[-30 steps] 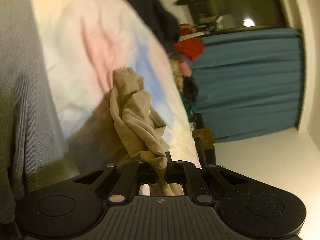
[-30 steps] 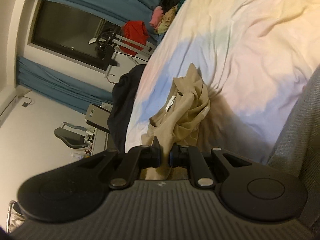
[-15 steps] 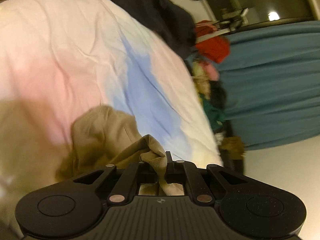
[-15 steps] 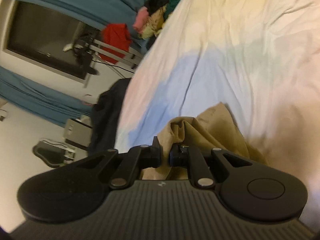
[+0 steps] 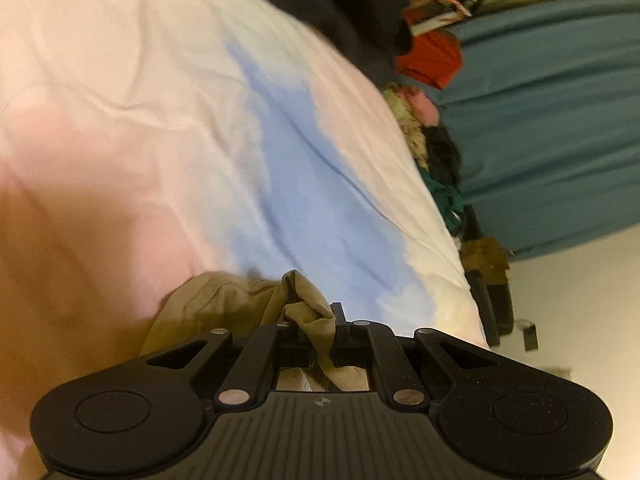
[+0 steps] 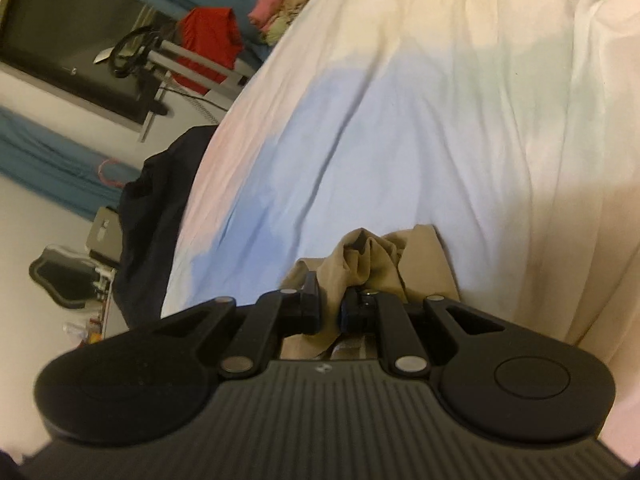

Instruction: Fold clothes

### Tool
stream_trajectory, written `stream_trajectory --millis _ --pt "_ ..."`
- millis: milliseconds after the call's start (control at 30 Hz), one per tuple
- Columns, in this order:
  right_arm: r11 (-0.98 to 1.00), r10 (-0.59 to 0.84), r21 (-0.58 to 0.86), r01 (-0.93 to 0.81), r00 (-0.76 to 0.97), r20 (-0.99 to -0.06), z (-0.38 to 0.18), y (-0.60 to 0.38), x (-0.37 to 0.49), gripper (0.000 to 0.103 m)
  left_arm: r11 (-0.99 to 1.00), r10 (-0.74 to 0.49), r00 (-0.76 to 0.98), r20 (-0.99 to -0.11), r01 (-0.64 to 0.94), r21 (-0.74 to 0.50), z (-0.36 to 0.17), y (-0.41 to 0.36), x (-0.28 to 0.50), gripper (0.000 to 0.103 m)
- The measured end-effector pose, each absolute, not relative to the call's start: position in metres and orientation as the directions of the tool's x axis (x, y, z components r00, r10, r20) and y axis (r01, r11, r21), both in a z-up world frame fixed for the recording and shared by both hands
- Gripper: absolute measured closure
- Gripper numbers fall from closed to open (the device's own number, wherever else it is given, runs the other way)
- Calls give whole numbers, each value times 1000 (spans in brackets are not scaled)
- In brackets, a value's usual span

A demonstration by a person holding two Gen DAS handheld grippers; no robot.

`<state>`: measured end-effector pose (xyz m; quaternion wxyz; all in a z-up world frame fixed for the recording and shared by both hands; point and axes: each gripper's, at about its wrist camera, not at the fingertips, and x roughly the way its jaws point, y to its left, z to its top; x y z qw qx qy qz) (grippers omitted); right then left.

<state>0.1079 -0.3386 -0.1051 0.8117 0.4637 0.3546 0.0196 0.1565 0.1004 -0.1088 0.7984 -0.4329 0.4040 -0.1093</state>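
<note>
One tan garment (image 5: 224,300) bunched low on the pastel bedsheet (image 5: 160,120), pinched at two spots: clamped in the left gripper (image 5: 320,332), clamped too in the right gripper (image 6: 330,312). Beyond the bed's edge, one dark garment (image 6: 152,216), one red garment (image 6: 208,48), teal curtains (image 5: 560,120).

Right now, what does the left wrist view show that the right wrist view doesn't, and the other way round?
Only the left wrist view shows the green clothing and brown heap beyond the bed's edge.

Only the right wrist view shows the grey drying rack, the dark window and a black chair.

Both show the tan garment pinched in shut jaws of the left gripper and right gripper, the pastel bedsheet, the red garment and the teal curtain.
</note>
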Motion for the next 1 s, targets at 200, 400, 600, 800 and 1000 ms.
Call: stream_trajectory --millis 200,400,600,800,1000 --pt "563 387 778 281 742 -548 -105 -342 112 88 681 -503 665 -551 -87 -727 -102 92 149 96" --pt "576 403 809 116 821 -404 -73 -338 99 14 741 -485 708 -513 22 -671 -77 77 135 44" --pt "679 389 727 -102 890 -238 -21 -326 69 2 846 -425 799 -425 184 -500 -35 56 98 19" --pt "825 375 556 -100 833 -406 -27 -304 74 59 894 -423 761 -491 263 -363 -41 29 83 17" --pt "931 258 362 -39 772 -581 -71 -282 110 64 943 -326 731 -600 205 -262 -79 20 106 19"
